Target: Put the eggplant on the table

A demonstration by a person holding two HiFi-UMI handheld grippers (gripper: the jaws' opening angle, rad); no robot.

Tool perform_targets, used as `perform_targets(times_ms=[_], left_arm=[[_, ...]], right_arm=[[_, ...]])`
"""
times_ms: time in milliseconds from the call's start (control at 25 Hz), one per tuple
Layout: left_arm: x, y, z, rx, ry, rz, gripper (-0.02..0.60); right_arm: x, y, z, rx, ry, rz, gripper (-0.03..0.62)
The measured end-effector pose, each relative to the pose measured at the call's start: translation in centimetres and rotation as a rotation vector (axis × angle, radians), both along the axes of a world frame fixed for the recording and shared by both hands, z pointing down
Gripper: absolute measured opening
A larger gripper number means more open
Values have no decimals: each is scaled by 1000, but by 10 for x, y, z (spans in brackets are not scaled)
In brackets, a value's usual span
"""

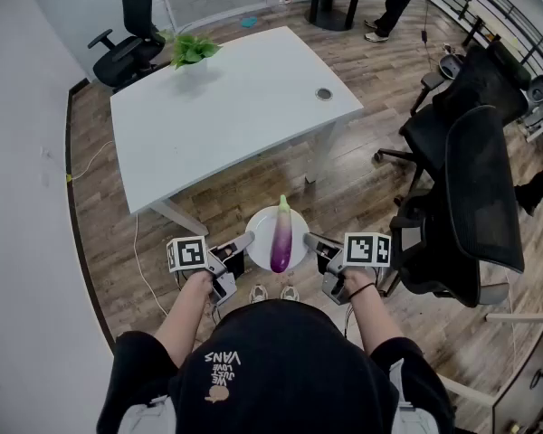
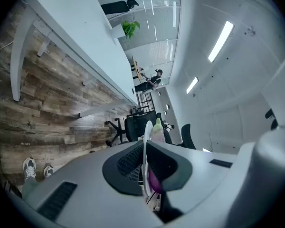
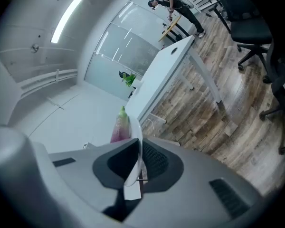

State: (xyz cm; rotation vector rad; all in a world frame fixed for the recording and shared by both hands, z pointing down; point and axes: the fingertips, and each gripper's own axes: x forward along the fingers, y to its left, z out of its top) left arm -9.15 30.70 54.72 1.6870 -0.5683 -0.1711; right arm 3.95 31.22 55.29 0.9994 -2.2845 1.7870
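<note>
A long purple eggplant with a green stem lies on a white plate held in the air in front of me, short of the white table. My left gripper is shut on the plate's left rim and my right gripper is shut on its right rim. In the left gripper view the plate runs edge-on between the jaws, with the eggplant just behind it. The right gripper view likewise has the plate clamped edge-on and the eggplant beyond the rim.
On the table stand a small green plant at the far left corner and a small round object near the right edge. Black office chairs crowd the right; another chair sits far left. My shoes are on the wooden floor.
</note>
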Motion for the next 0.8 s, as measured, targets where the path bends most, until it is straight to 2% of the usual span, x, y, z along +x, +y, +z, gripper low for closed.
perform_targets(times_ms=[800], left_arm=[[3, -1, 5, -10, 3, 4, 25]], right_arm=[[3, -3, 4, -12, -30, 21, 38]])
